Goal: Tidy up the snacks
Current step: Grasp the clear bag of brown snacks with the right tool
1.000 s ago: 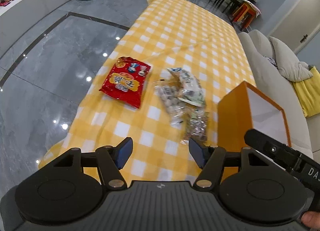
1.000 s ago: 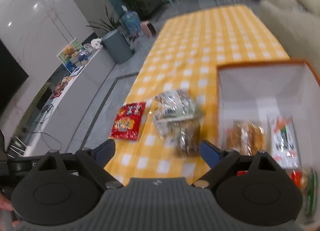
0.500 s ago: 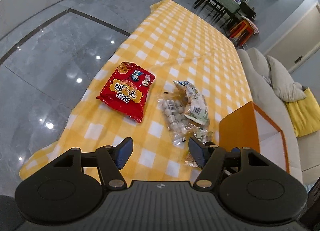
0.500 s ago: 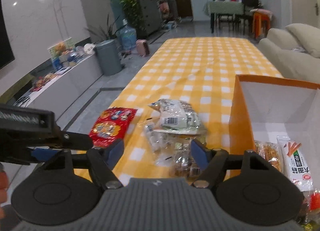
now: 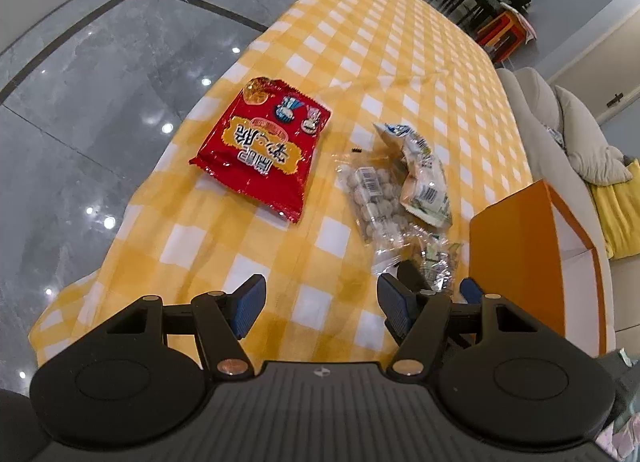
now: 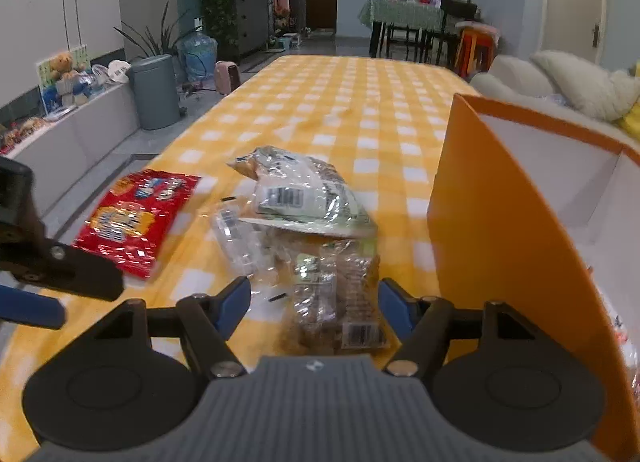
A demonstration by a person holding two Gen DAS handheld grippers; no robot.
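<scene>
Several snack bags lie on the yellow checked tablecloth (image 5: 360,42). A red bag (image 5: 264,150) (image 6: 136,218) is at the left. Right of it are a clear bag of pale balls (image 5: 372,198) (image 6: 236,230) and a pale green-printed bag (image 5: 424,178) (image 6: 304,194) lying partly over it. A small clear bag of brown snacks (image 6: 336,298) (image 5: 436,258) lies nearest. My right gripper (image 6: 315,302) is low over it and open, the bag between its blue pads (image 6: 236,302), which do not press it. My left gripper (image 5: 322,302) is open over bare cloth.
An open orange box (image 5: 532,262) (image 6: 500,222) with white inner walls stands at the right. The table's left edge drops to a grey tiled floor (image 5: 80,102). A pale sofa (image 5: 560,122) with cushions runs behind the box. The left gripper's body (image 6: 40,262) shows in the right wrist view.
Both grippers have come down toward the table. The right one tipped from looking into the box to a low view along the cloth, its jaws narrowed slightly, and the brown bag now sits between them.
</scene>
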